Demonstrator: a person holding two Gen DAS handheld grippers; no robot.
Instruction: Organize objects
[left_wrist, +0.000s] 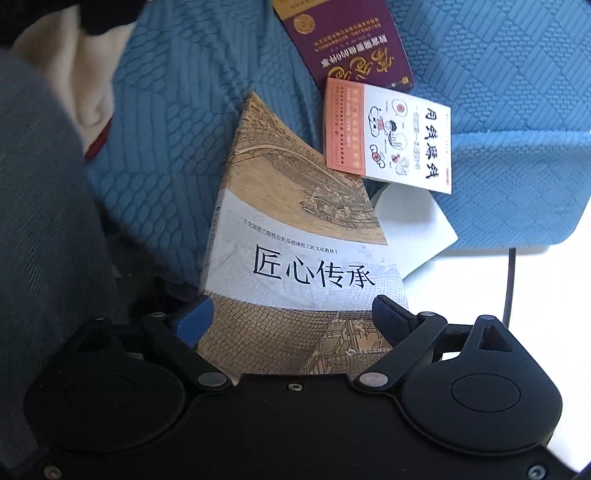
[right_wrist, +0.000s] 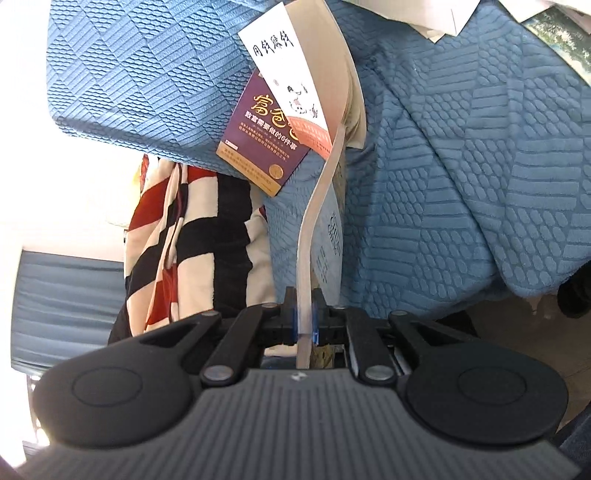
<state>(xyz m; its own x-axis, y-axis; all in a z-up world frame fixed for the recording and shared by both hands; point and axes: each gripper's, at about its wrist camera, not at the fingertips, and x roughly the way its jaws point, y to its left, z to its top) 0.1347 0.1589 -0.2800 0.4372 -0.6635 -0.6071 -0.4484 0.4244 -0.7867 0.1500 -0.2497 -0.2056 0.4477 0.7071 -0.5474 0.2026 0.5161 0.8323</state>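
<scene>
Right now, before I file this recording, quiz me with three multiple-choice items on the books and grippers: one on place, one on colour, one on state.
1. Where does the small white-and-orange book lie?
A. Partly on the maroon book
B. Under the maroon book
C. Apart from every other book

2. What colour is the textured cover under the books?
A. Green
B. Blue
C. Brown

3. How is the right gripper?
A. Wide open, with nothing between its fingers
B. Shut on nothing
C. Shut on the large book, gripped by a thin edge

Answers:
1 A: in both views its corner covers the maroon book's corner.
2 B: the patterned fabric reads blue in both views.
3 C: the right wrist view shows the pads pressing the book's pale edge between them.
</scene>
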